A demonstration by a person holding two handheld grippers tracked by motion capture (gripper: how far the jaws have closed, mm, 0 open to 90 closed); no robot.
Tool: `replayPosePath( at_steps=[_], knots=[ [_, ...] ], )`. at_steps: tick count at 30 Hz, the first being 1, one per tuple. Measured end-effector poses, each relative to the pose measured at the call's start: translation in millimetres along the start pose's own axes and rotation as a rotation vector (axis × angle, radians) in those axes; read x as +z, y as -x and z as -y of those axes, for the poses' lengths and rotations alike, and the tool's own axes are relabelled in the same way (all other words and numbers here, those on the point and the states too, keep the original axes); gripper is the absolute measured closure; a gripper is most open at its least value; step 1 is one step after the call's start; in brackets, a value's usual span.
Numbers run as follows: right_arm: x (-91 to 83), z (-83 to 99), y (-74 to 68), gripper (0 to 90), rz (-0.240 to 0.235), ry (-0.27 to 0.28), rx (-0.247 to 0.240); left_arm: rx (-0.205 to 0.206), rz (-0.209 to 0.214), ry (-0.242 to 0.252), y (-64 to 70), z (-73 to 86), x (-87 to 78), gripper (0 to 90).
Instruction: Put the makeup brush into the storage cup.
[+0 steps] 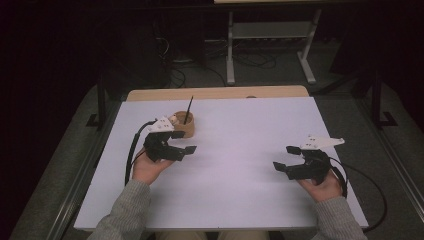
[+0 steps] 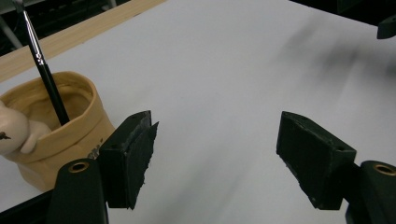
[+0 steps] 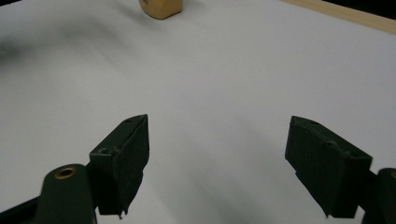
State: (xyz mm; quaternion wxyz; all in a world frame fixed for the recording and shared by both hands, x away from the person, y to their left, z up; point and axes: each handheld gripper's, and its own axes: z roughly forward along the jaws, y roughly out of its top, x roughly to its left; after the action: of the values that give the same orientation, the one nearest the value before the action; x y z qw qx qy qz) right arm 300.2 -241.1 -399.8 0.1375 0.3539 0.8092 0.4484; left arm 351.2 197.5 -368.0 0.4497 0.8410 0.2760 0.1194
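Tan and soft-looking, the little cup [image 1: 183, 126] stood toward the far edge of the white worktop [image 1: 240, 165], left of its middle, with a thin black brush [image 1: 189, 110] leaning out of it and a small pale figure [image 1: 173, 119] tucked against its rim. The left gripper [image 1: 181, 143] hovered just beside that cup on its near side, jaws spread wide with nothing between them; in the left gripper view the cup [image 2: 56, 135] sat just off the left jaw, apart from it, the brush [image 2: 44, 70] slanting up out of the mouth. Moving across, the middle of the worktop lay bare. Over toward the near right corner the right gripper [image 1: 283, 159] hung low above the sheet, its jaws likewise parted and empty, well apart from the cup; the right gripper view looked across bare white to the cup's base [image 3: 160, 8] at the far side.

To my eye the work had barely started: nothing was held, the brush was in its cup untouched, and the left hand seemed the one placed to reach for it. The grasp itself, and whatever followed, was all left to do.

The white sheet was clean, with a strip of pale wood [image 1: 215, 93] showing along its far edge. Beyond lay dark grey carpet [image 1: 280, 75], tangled cables [image 1: 220, 60] and a light metal table frame [image 1: 270, 45] in a dim room.
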Motion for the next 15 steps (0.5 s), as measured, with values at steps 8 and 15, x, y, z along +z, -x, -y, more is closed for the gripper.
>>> replayPosePath(
  at_steps=[8,15],
  knots=[
    [1.5,0.3,-2.2,20.7,0.006,-0.007,-0.004,0.005,0.001,0.012,4.3,9.3,-6.9,26.1],
    [3.3,2.3,-4.8,20.6,0.012,-0.007,-0.003,0.004,-0.009,0.013,6.8,17.5,-14.2,26.1]
  ],
)
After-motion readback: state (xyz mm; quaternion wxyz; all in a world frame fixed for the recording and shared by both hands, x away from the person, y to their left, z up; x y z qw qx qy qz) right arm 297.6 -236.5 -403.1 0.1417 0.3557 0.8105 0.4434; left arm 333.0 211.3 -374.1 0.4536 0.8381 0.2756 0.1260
